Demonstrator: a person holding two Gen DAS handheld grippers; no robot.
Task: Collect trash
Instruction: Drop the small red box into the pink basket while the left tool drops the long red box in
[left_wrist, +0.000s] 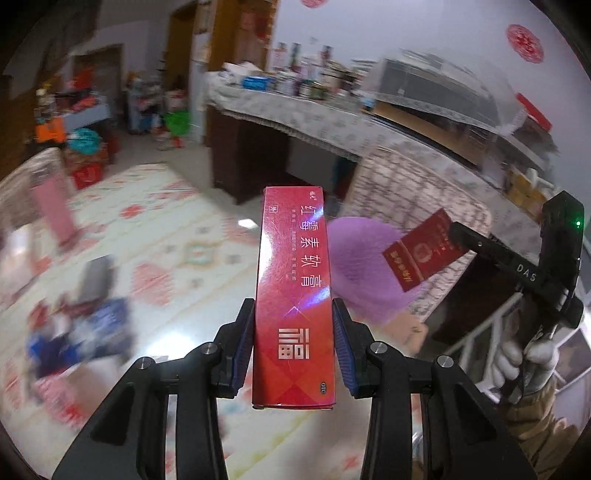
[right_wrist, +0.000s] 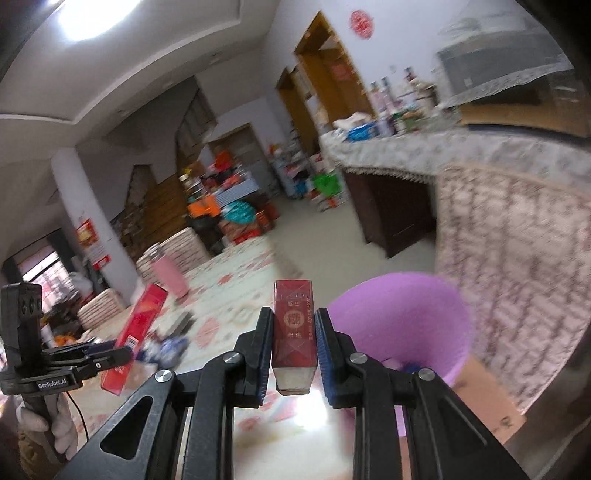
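Two cartons are pinched: ointment box (left_wrist: 293, 295) by left tongs (left_wrist: 293, 347), cigarette pack (right_wrist: 294, 328) by right tongs (right_wrist: 294, 350) (for the purple bin (right_wrist: 402, 332), two o'clock).

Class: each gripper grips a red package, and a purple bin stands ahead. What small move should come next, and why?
Probably carry the right gripper, shut on its small dark red pack, forward and right over the open mouth of the purple plastic bin. The bin stands just right of it. The left gripper, clamping the long red cardboard box, can follow.
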